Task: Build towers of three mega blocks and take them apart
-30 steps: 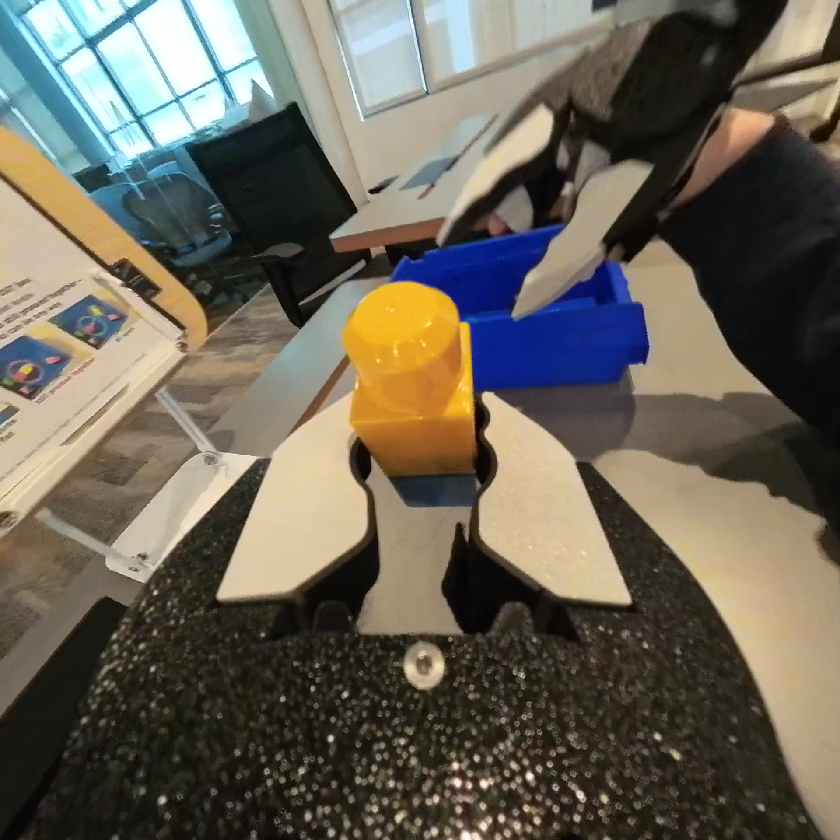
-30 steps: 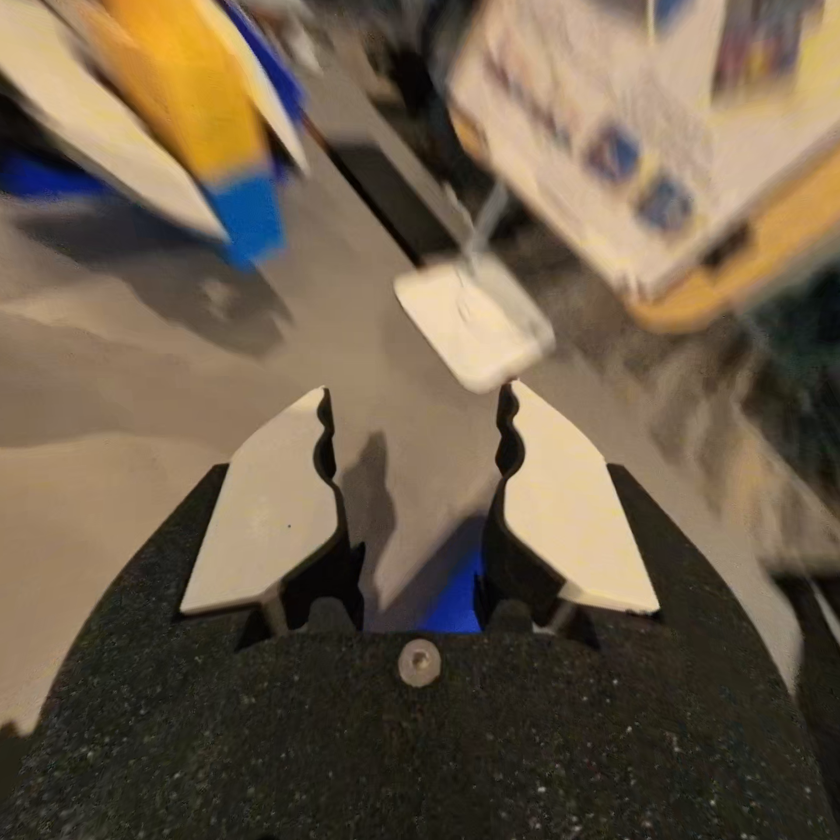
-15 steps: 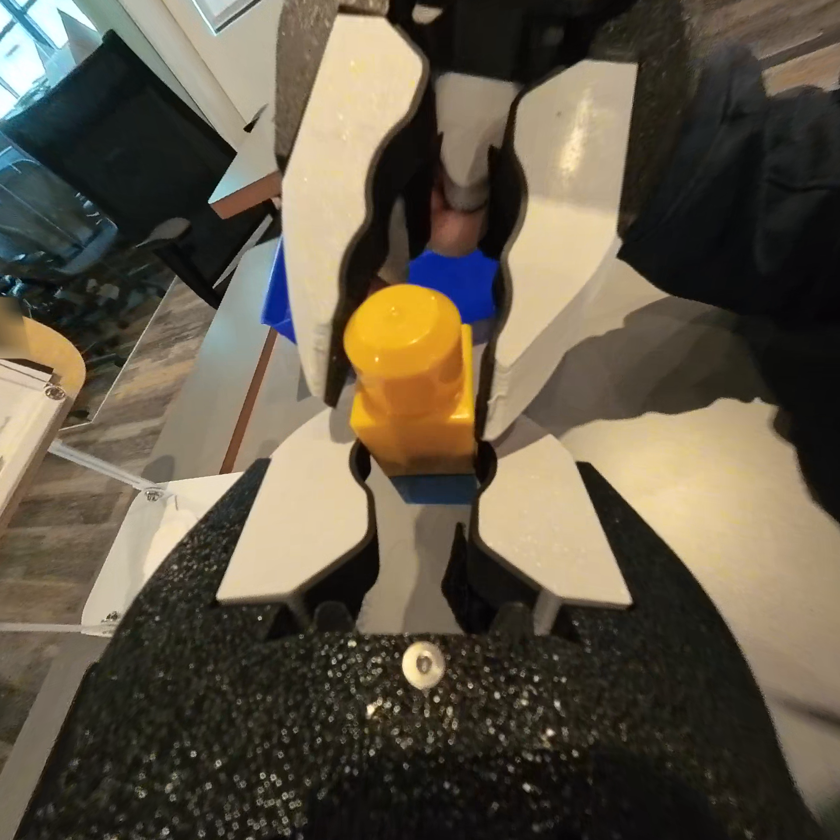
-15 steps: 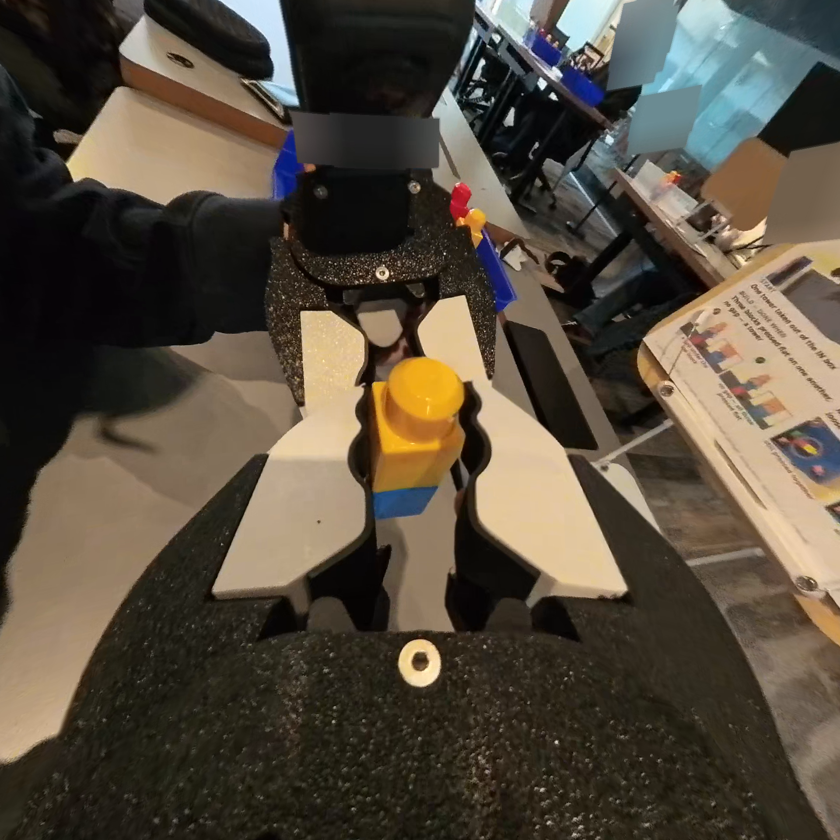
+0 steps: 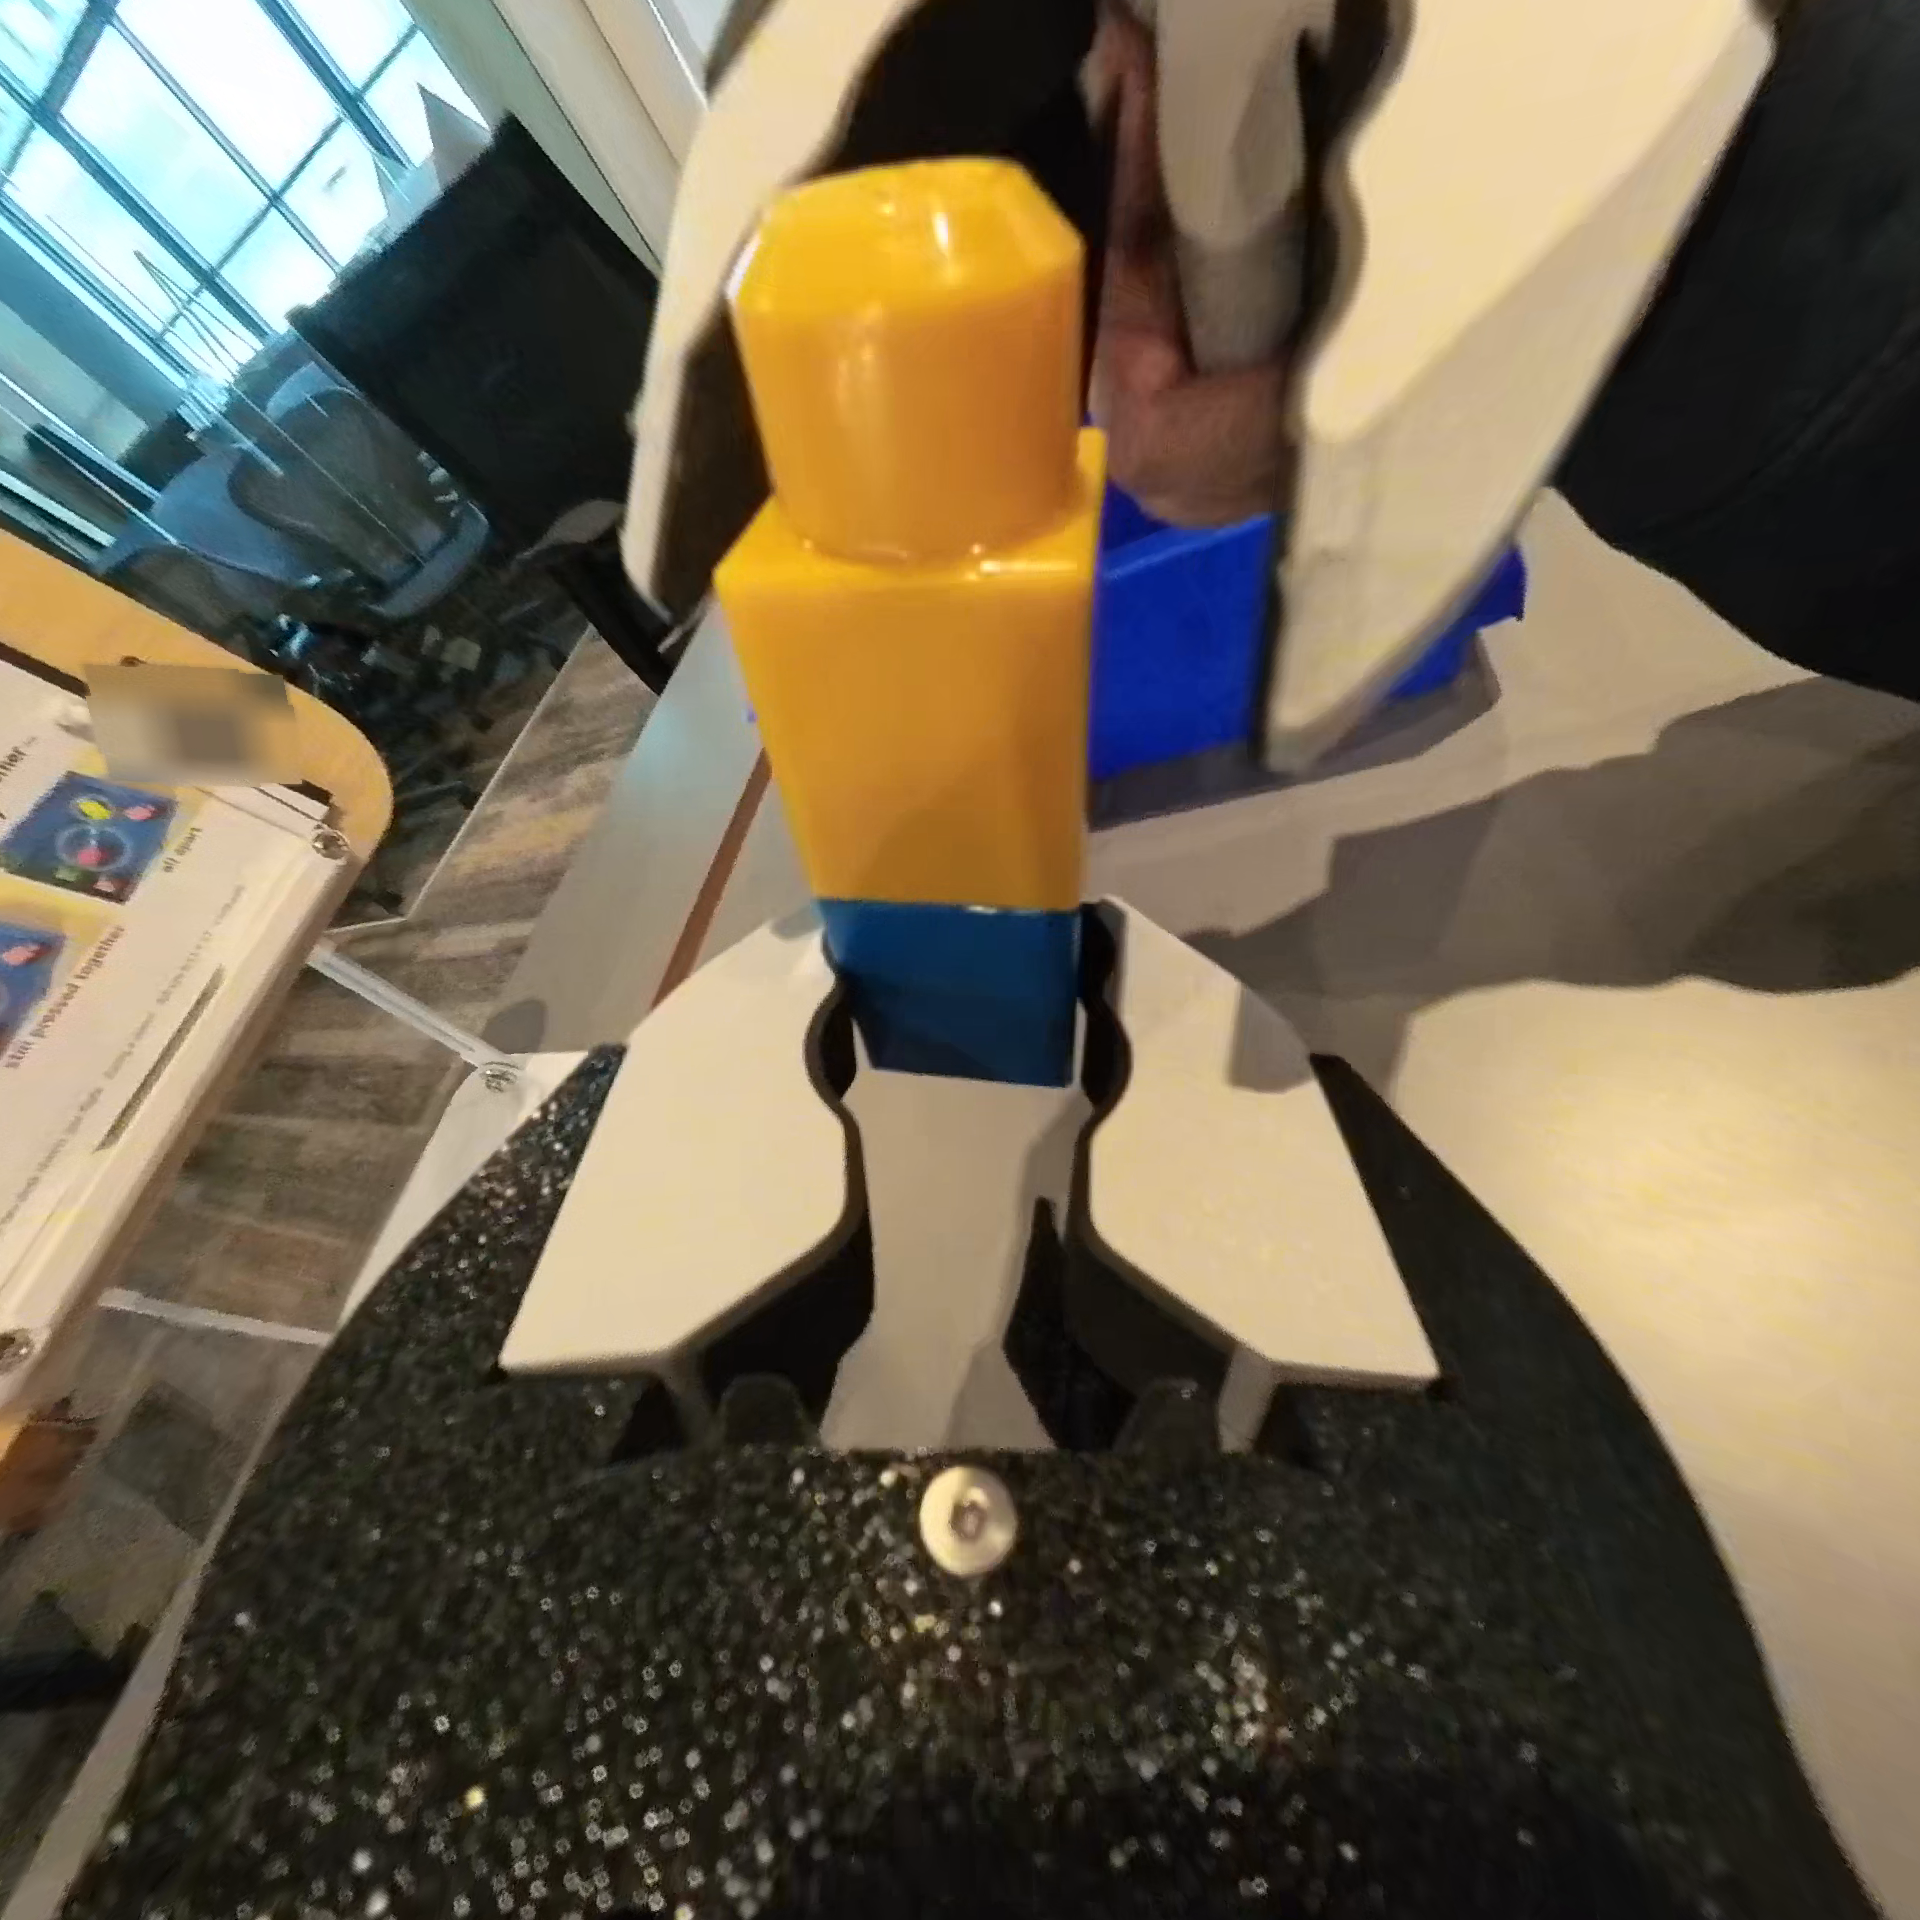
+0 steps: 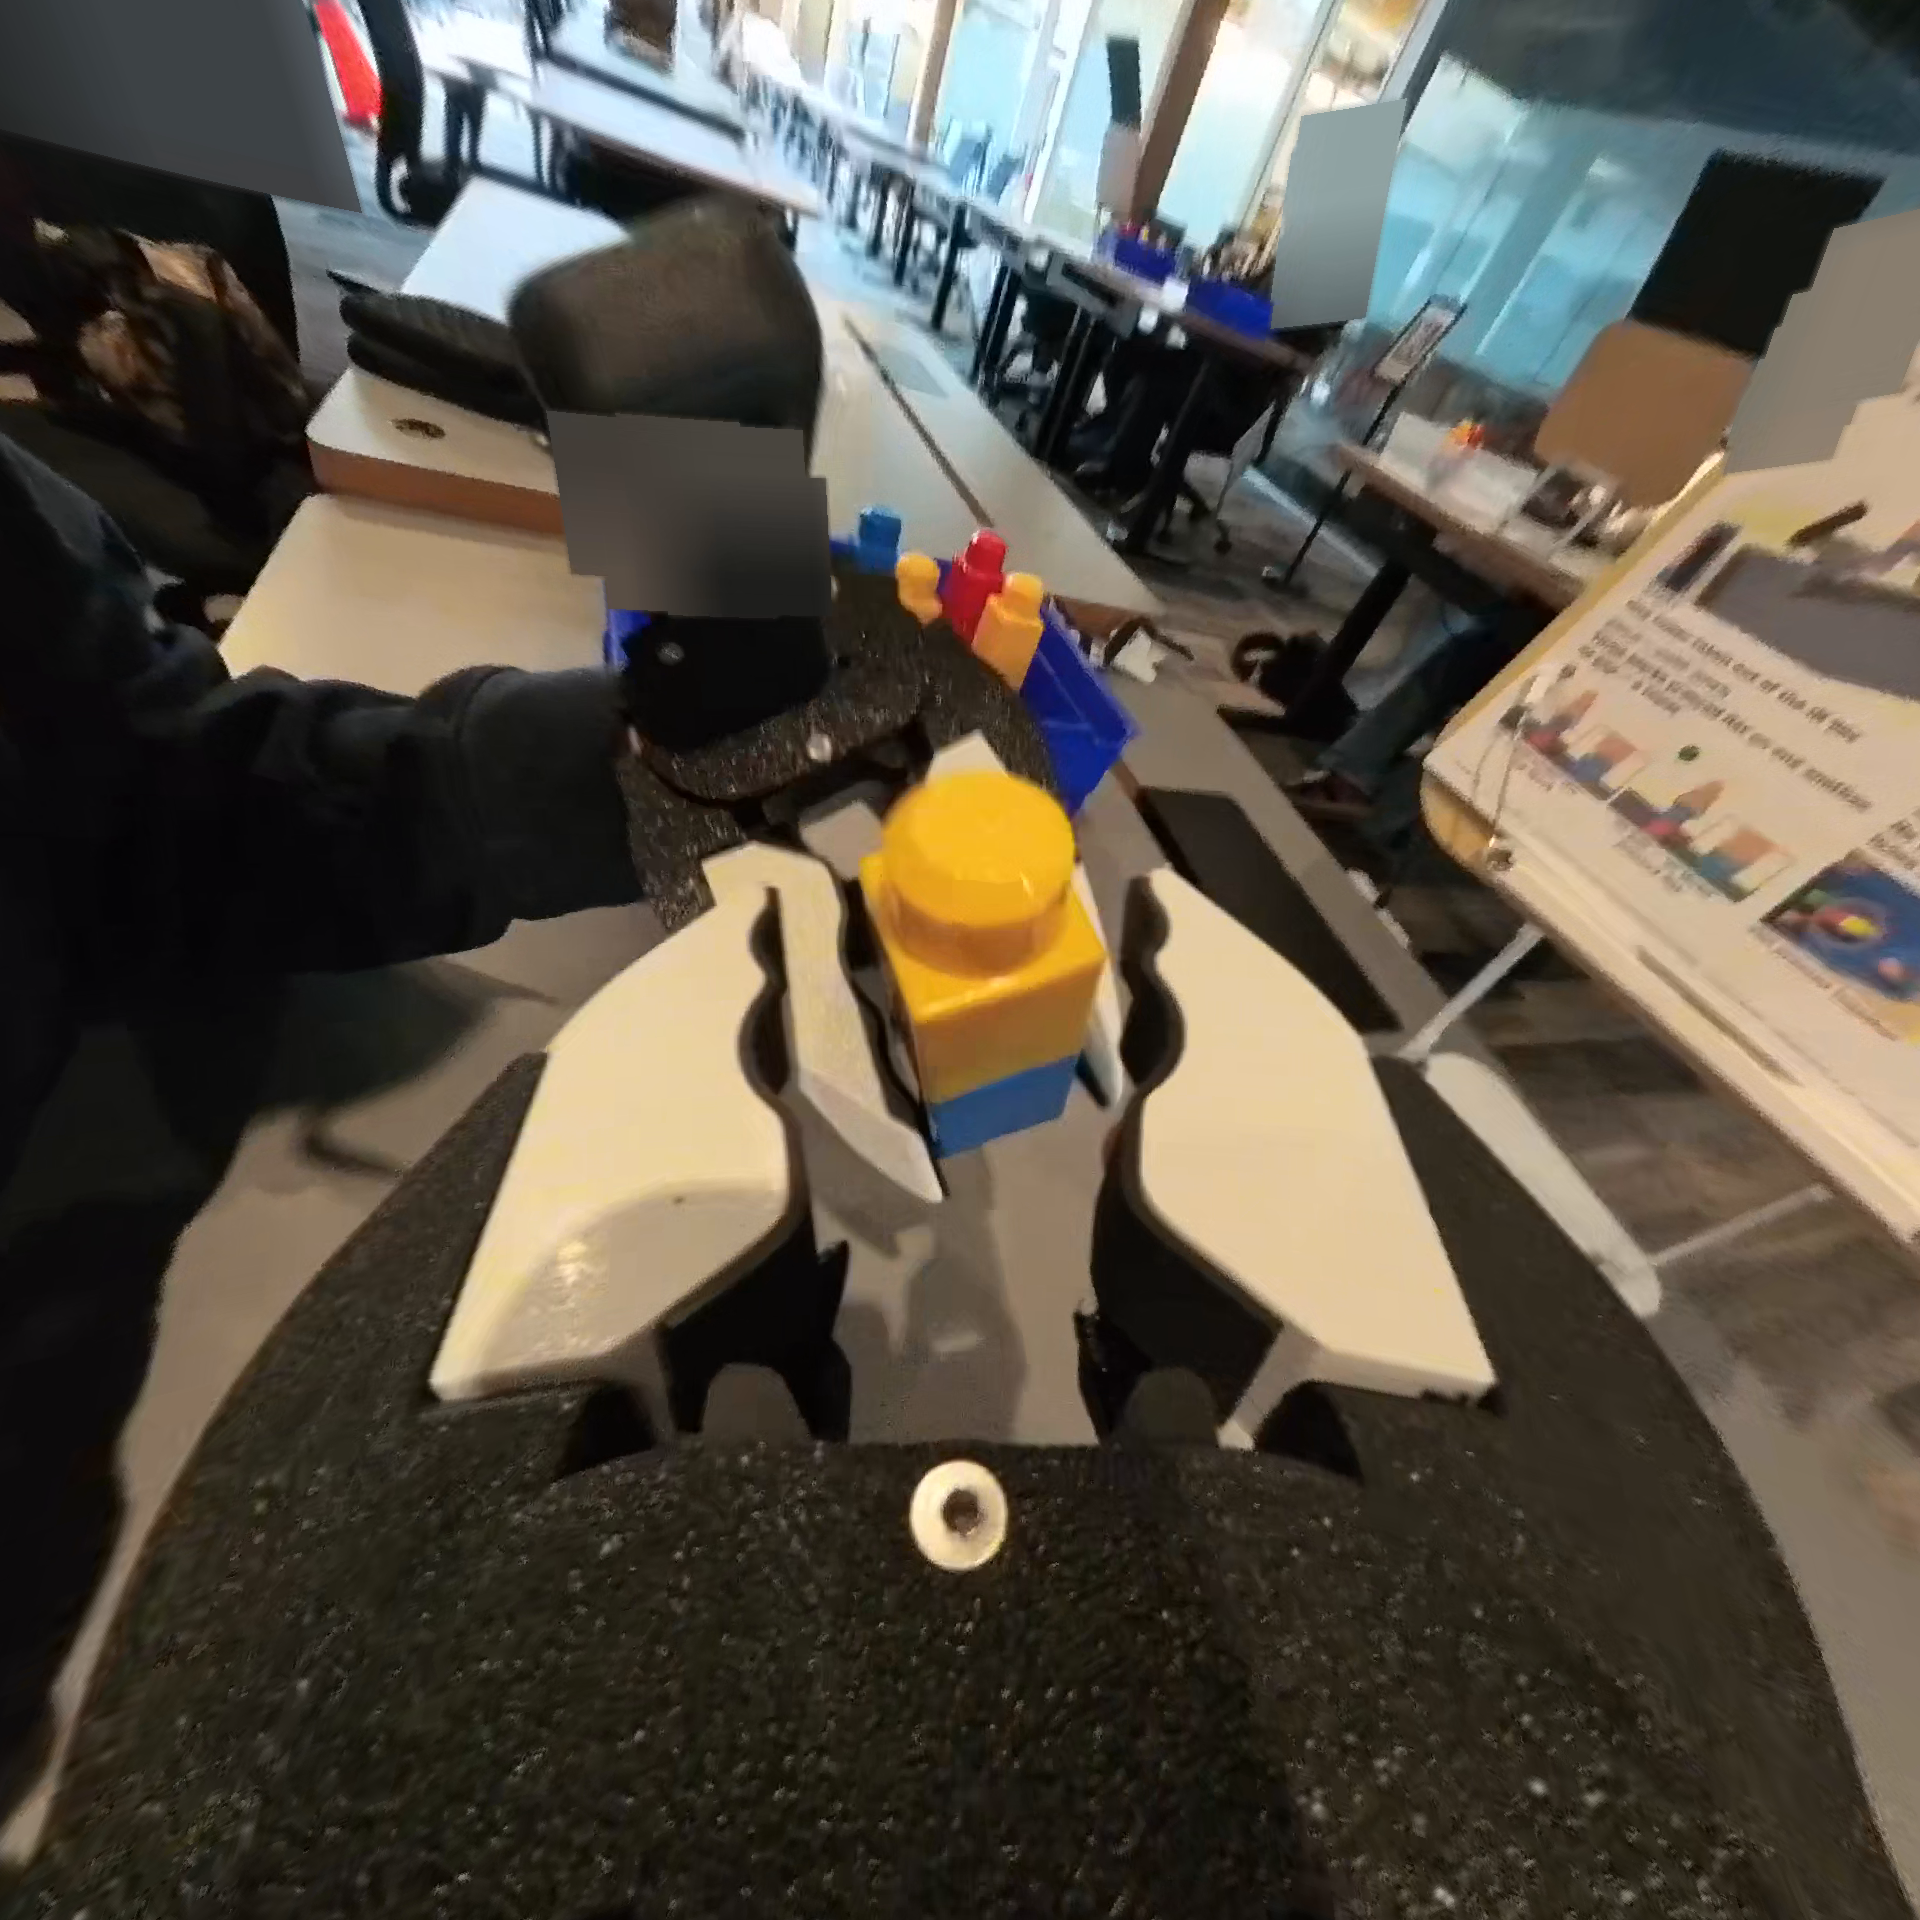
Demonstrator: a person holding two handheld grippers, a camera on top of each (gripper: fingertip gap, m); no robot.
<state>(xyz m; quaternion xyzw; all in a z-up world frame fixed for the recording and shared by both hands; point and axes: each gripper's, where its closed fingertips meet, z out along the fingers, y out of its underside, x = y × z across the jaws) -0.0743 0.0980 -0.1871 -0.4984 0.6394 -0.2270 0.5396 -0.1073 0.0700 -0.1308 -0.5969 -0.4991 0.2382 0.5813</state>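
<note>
Blue block [image 5: 961, 992] clamped by left hand-held gripper [image 5: 966, 1023]; right hand-held gripper [image 6: 951, 1029] open, to be closed squarely on yellow block [image 5: 914, 665], pulled straight.

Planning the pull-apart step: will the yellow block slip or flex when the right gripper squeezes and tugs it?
The yellow block looks like glossy hard plastic, so probably stiff but somewhat slippery. Its round stud offers less flat surface than its square body. The left gripper clamps only the blue block, so the stack may tilt when tugged.
</note>
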